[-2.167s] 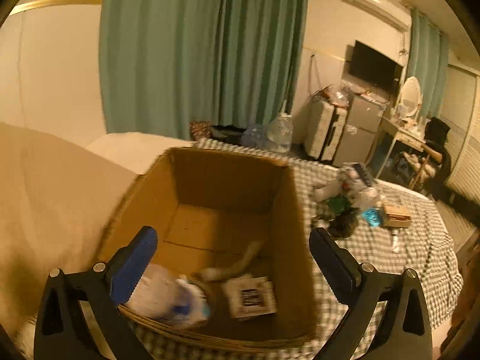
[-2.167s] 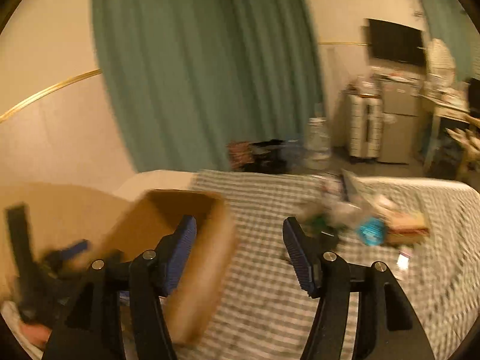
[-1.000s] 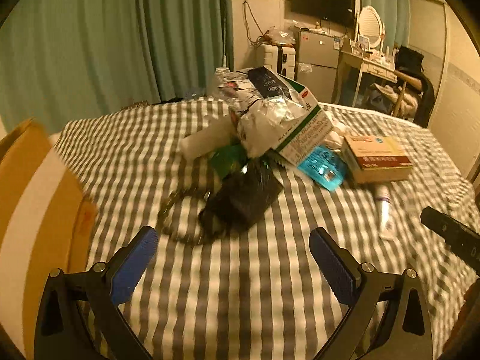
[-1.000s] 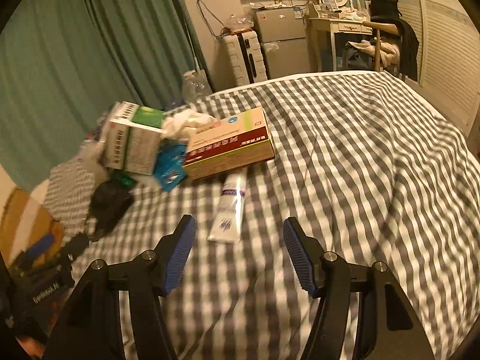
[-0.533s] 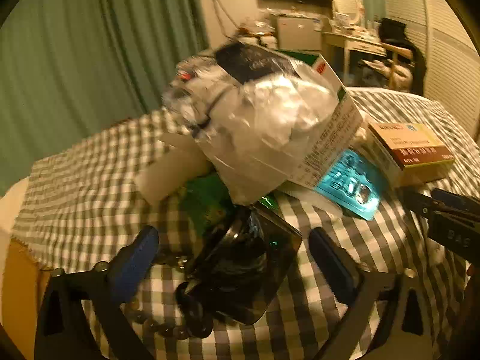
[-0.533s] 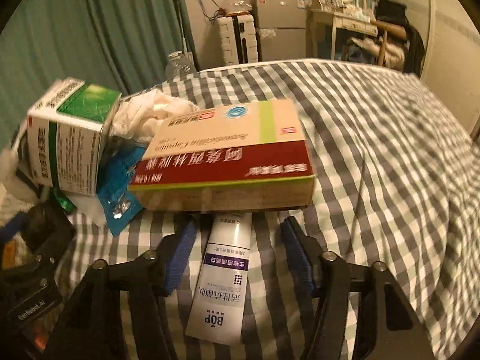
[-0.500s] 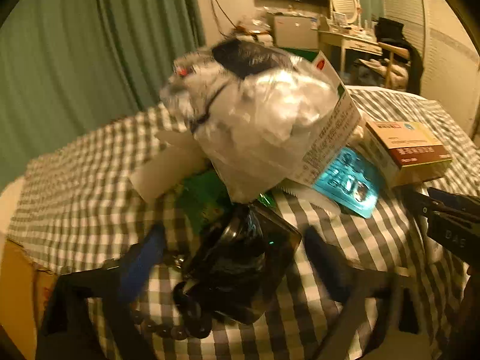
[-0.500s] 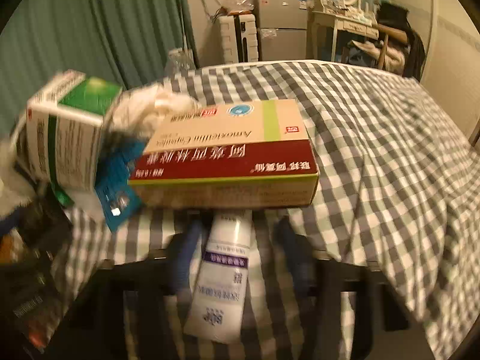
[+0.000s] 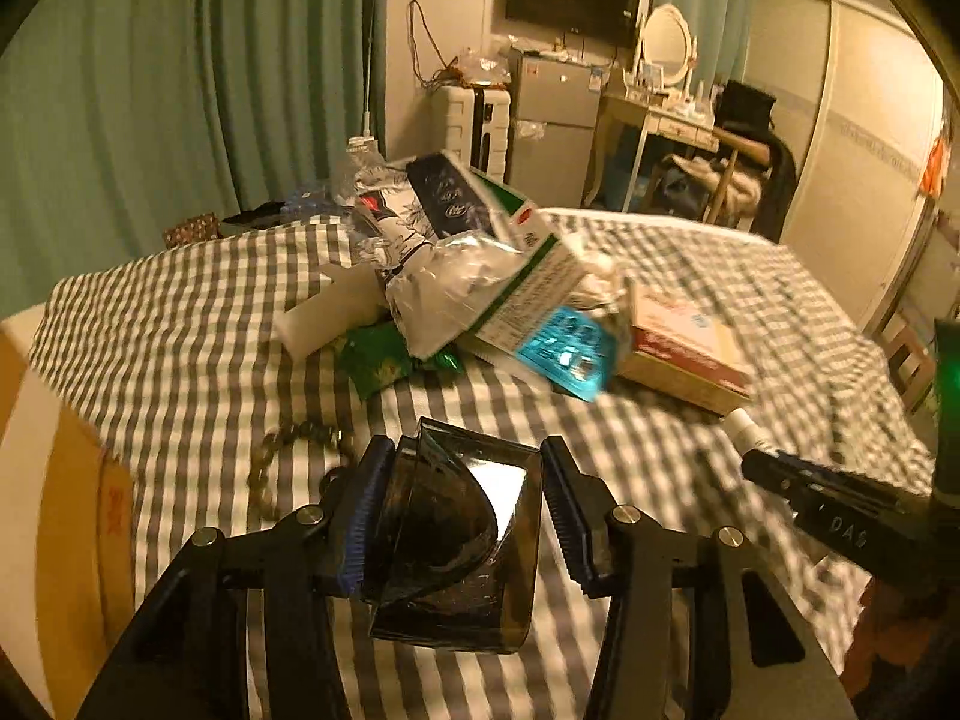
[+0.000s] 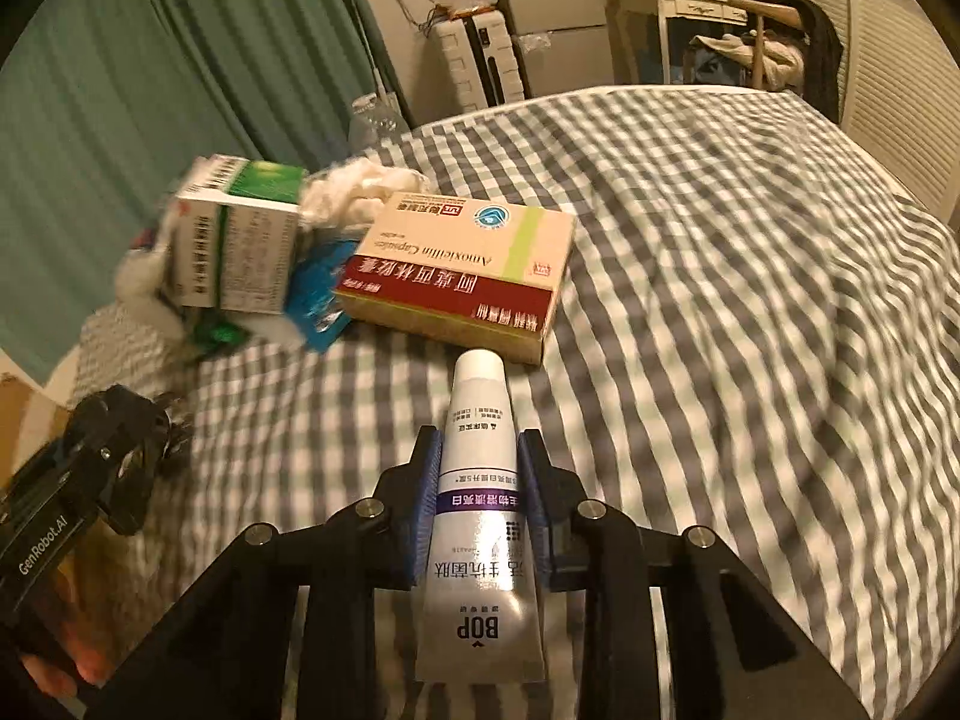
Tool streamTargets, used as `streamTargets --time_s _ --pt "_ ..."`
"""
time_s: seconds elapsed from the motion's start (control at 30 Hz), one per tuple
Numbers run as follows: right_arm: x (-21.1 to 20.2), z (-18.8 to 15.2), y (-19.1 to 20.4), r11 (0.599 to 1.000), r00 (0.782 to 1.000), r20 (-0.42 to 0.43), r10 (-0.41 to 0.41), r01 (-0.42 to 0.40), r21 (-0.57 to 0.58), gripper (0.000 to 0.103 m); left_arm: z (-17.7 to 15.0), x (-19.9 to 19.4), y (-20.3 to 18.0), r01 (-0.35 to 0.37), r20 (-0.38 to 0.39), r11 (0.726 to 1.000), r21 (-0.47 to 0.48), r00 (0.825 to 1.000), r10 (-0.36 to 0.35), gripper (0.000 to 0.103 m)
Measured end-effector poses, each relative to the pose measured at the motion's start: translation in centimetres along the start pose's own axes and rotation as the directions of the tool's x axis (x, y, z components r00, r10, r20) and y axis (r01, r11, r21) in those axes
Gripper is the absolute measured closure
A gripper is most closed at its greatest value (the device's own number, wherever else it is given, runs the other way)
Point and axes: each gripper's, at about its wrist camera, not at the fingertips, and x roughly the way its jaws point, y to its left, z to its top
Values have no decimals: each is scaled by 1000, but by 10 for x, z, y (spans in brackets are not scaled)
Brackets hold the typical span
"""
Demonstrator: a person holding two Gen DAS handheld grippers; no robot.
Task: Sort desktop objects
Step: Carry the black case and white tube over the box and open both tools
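On a checked cloth (image 10: pixel 720 240) in a dim bedroom, my left gripper (image 9: pixel 462 516) clamps a dark plastic case (image 9: pixel 450 546) and my right gripper (image 10: pixel 478 504) pinches a white tube (image 10: pixel 480 480), both just short of the red medicine box (image 10: pixel 462 276); the glossy case may slip.

Behind your work you have teal curtains (image 9: pixel 180 90), a wall-mounted television (image 9: pixel 570 6), a white suitcase (image 9: pixel 474 120) beside a small grey fridge (image 9: pixel 555 120), an oval mirror (image 9: pixel 663 42) on a dressing table (image 9: pixel 660 120), a louvred door (image 10: pixel 888 48).
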Motion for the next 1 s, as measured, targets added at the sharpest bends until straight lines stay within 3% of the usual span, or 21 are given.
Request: streamTargets --time_s 0.2,0.57,1.0 --pt "-50 -35 5 996 996 17 83 -83 28 77 -27 -62 -2 51 36 995 -84 998 -48 53" --pt "-117 -78 34 986 985 49 168 -167 -21 77 -77 -124 1 58 40 988 -140 998 -53 54" --pt "-160 -104 75 972 977 66 202 -192 -133 77 -76 -182 17 59 128 987 -149 991 -40 54"
